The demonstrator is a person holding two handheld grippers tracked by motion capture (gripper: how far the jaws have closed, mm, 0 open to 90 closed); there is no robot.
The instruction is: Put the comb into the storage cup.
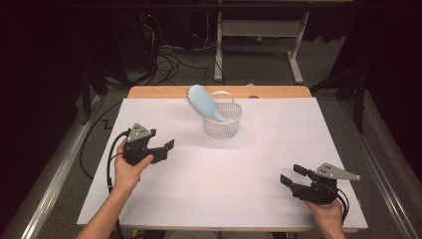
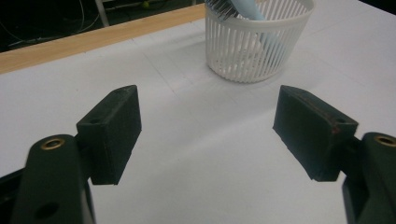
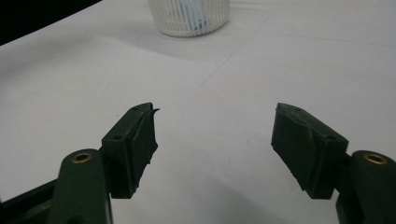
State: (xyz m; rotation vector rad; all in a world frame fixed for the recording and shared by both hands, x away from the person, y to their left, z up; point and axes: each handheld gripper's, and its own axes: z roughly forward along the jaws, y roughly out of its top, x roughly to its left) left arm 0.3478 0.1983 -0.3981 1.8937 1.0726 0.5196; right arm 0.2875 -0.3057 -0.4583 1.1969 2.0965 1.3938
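Observation:
A white slatted basket (image 1: 222, 119) stands near the far middle of the white table sheet, with a light blue hairbrush (image 1: 204, 102) leaning out of it, handle down and head up to the left. The basket (image 2: 256, 39) sits ahead of my left gripper (image 2: 208, 128), and the brush (image 2: 243, 8) pokes out of its top. My left gripper (image 1: 166, 149) hovers at the left of the table, open, with nothing between its jaws. My right gripper (image 1: 290, 175) rests at the near right, open and empty too. In the right gripper view (image 3: 215, 140) the basket (image 3: 189, 16) is far ahead.
The white sheet (image 1: 224, 169) covers a wooden table whose far edge (image 1: 164, 91) shows behind the basket. Beyond it lie a dark floor with cables (image 1: 169, 55) and a white desk frame (image 1: 259, 35).

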